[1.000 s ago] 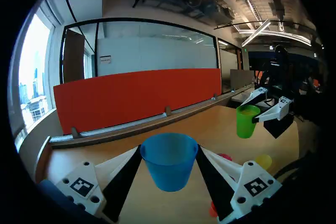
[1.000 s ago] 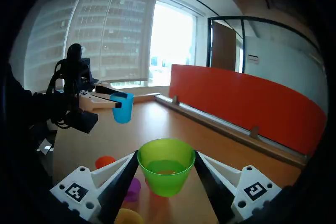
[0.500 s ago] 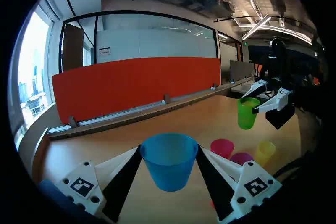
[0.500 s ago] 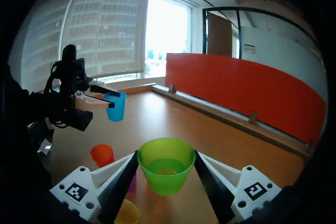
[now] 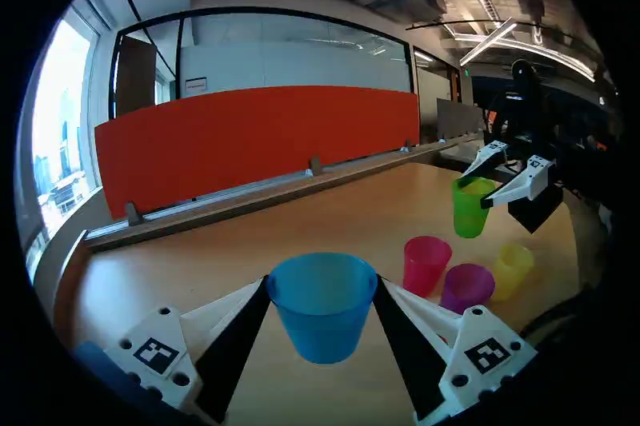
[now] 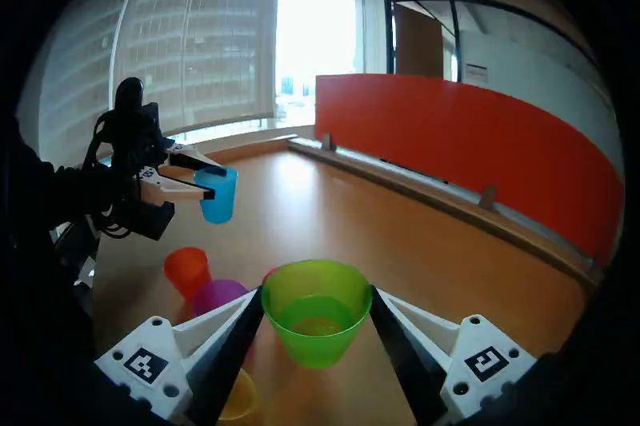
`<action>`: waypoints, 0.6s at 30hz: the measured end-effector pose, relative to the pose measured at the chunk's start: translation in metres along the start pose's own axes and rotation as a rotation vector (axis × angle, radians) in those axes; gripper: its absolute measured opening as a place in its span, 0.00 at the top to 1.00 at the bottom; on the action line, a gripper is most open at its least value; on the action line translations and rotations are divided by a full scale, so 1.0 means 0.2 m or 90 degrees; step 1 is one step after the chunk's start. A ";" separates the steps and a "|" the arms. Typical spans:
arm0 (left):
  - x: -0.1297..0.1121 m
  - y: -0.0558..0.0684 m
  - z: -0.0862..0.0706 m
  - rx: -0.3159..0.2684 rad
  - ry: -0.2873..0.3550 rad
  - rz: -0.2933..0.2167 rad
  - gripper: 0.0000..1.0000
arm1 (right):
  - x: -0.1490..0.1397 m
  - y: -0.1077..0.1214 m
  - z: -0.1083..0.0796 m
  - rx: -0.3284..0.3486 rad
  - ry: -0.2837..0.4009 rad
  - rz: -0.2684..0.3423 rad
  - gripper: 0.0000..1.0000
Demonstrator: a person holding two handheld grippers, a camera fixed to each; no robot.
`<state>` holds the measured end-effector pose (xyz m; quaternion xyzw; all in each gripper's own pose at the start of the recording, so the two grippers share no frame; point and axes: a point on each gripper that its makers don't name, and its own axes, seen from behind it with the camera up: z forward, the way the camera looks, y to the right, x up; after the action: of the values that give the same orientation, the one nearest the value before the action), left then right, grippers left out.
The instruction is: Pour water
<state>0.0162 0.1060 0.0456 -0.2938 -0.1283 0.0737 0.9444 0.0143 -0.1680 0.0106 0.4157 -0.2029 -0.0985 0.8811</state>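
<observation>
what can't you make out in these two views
blue cup contents: left gripper view, its own wall hides the inside; too small in the right gripper view
yellow cup: right gripper view, partly behind the right gripper's finger
pink cup: right gripper view, mostly behind the green cup

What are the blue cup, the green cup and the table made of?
Blue cup: probably plastic, smooth, uniformly coloured, thin-rimmed. Green cup: likely translucent plastic; light glows through its wall. Table: wood or wood-look laminate, slightly glossy, reflecting window light.
</observation>
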 end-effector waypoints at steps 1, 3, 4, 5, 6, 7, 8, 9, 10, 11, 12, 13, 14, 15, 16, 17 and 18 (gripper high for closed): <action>-0.01 0.00 0.00 0.000 -0.002 0.000 0.11 | -0.01 0.00 0.01 0.001 -0.004 0.001 0.06; -0.04 -0.01 0.01 0.001 -0.006 0.000 0.11 | -0.04 0.00 0.02 0.002 -0.012 0.002 0.06; -0.05 -0.01 0.02 0.001 -0.008 0.000 0.11 | -0.05 0.01 0.02 0.002 -0.015 0.001 0.06; -0.06 -0.01 0.02 0.000 -0.010 0.000 0.11 | -0.06 0.01 0.03 0.001 -0.018 0.001 0.06; -0.08 -0.01 0.03 0.000 -0.013 0.000 0.11 | -0.08 0.01 0.04 0.002 -0.021 0.002 0.06; -0.09 -0.01 0.03 0.001 -0.016 0.001 0.11 | -0.09 0.02 0.04 0.002 -0.024 0.003 0.06; -0.11 -0.01 0.04 0.002 -0.020 0.001 0.11 | -0.10 0.02 0.05 0.002 -0.026 0.004 0.06; -0.12 -0.01 0.04 0.002 -0.023 0.002 0.11 | -0.11 0.02 0.05 0.003 -0.029 0.006 0.06; -0.14 -0.02 0.05 0.003 -0.026 0.002 0.11 | -0.12 0.02 0.06 0.003 -0.032 0.007 0.06; -0.15 -0.02 0.05 0.003 -0.029 0.002 0.11 | -0.13 0.02 0.06 0.004 -0.035 0.008 0.06; -0.16 -0.02 0.06 0.003 -0.032 0.002 0.11 | -0.14 0.02 0.07 0.004 -0.038 0.009 0.06; -0.18 -0.01 0.06 0.003 -0.035 0.001 0.11 | -0.15 0.02 0.07 0.005 -0.040 0.009 0.06; -0.19 -0.01 0.07 0.002 -0.038 0.001 0.11 | -0.16 0.02 0.08 0.006 -0.043 0.010 0.06; -0.20 -0.01 0.07 0.002 -0.041 0.001 0.11 | -0.18 0.03 0.08 0.006 -0.047 0.010 0.06; -0.21 -0.01 0.08 0.002 -0.043 0.001 0.11 | -0.19 0.03 0.08 0.005 -0.050 0.009 0.06; -0.22 -0.01 0.08 0.002 -0.045 0.001 0.11 | -0.20 0.03 0.09 0.005 -0.053 0.009 0.06; -0.23 -0.01 0.09 0.001 -0.048 0.001 0.11 | -0.21 0.03 0.09 0.005 -0.057 0.009 0.06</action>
<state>-0.0324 0.1031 0.0516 -0.2898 -0.1636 0.0859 0.9391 -0.0316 -0.1616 0.0142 0.4127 -0.2452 -0.1100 0.8703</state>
